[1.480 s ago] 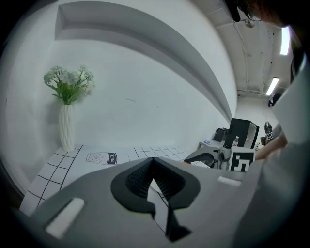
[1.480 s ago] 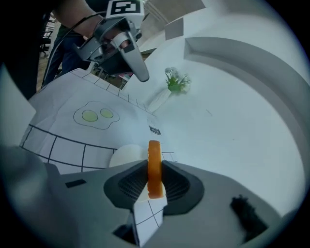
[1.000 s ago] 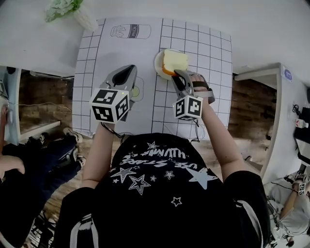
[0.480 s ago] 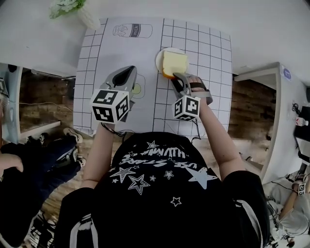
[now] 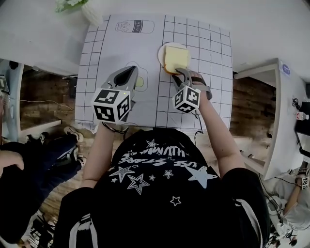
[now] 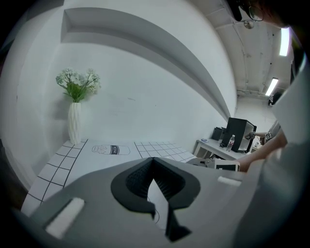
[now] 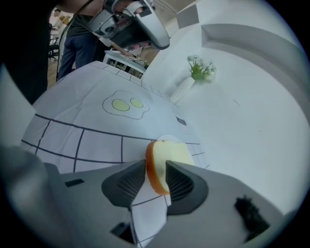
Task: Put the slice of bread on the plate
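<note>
The slice of bread (image 5: 176,58), pale yellow with an orange crust, rests on the small white plate (image 5: 161,52) at the far middle of the grid mat. My right gripper (image 5: 181,73) reaches its near edge. In the right gripper view the bread (image 7: 167,157) stands between the jaws, which are opening, and the pads are only just apart from it. A strip of the plate (image 7: 167,139) shows behind it. My left gripper (image 5: 127,73) hovers over the mat's left half. It is shut with nothing in it (image 6: 153,160).
A white vase of flowers (image 5: 83,8) stands at the mat's far left corner. A milk bottle drawing (image 5: 131,25) and a fried egg drawing (image 5: 138,82) are printed on the mat. A white side table (image 5: 271,92) stands to the right, and wooden floor shows on both sides.
My right gripper has lowered the bread onto the plate and its jaws have widened. My left gripper has drifted slightly forward.
</note>
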{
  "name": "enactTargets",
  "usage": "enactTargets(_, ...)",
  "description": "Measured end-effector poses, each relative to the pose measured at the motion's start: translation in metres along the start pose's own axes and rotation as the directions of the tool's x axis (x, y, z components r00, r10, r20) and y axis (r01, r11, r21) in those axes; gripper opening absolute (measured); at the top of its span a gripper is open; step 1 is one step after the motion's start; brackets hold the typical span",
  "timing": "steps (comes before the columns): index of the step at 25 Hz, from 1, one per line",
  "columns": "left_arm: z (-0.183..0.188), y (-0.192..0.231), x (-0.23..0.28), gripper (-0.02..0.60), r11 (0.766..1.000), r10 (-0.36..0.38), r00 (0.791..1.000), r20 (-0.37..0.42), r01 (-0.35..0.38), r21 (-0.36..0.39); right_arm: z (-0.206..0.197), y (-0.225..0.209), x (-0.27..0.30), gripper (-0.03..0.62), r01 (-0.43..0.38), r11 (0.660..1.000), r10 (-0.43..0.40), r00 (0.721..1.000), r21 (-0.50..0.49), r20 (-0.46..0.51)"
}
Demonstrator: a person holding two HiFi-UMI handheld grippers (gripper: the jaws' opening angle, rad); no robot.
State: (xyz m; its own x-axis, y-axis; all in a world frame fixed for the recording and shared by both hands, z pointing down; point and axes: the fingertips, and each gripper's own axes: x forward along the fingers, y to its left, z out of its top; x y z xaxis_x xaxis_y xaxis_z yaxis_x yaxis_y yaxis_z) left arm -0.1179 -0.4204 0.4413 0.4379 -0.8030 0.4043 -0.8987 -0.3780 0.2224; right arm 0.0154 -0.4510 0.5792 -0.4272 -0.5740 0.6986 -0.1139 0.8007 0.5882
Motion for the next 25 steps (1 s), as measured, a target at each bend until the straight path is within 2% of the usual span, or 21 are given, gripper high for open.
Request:
enactTargets(7, -0.003, -0.006, -0.030, 0.009, 1.000, -0.018, 1.000, 0.023, 0.017, 0.015, 0.005, -0.011, -0.033, 0.129, 0.132, 0.989, -0.132, 0.991, 0.063, -0.005)
enactTargets(12, -0.004, -0.011, -0.057, 0.009, 0.999, -0.045, 0.998, 0.053, 0.044, 0.024, 0.019, -0.024, -0.077, 0.129, 0.225, 0.941, -0.235, 0.972, 0.254, 0.012)
enactTargets(14, -0.008, -0.015, -0.070, 0.009, 0.998, -0.060, 0.996, 0.059, 0.059, 0.025, 0.031, -0.022, -0.096, 0.127, 0.252, 0.920, -0.272, 0.962, 0.301, 0.025)
enactTargets(19, -0.040, -0.026, -0.101, 0.009, 0.994, -0.105, 0.993, 0.049, 0.105, 0.005, 0.064, 0.002, -0.146, 0.110, 0.283, 0.865, -0.348, 0.933, 0.414, 0.089)
enactTargets(22, -0.059, -0.033, -0.118, 0.009, 0.991, -0.130, 0.991, 0.036, 0.130, -0.001, 0.079, 0.021, -0.170, 0.094, 0.307, 0.850, -0.382, 0.919, 0.428, 0.101)
enactTargets(25, -0.081, -0.042, -0.130, 0.009, 0.986, -0.165, 0.986, 0.004, 0.165, -0.010, 0.084, 0.051, -0.189, 0.092, 0.288, 0.837, -0.372, 0.923, 0.465, 0.098)
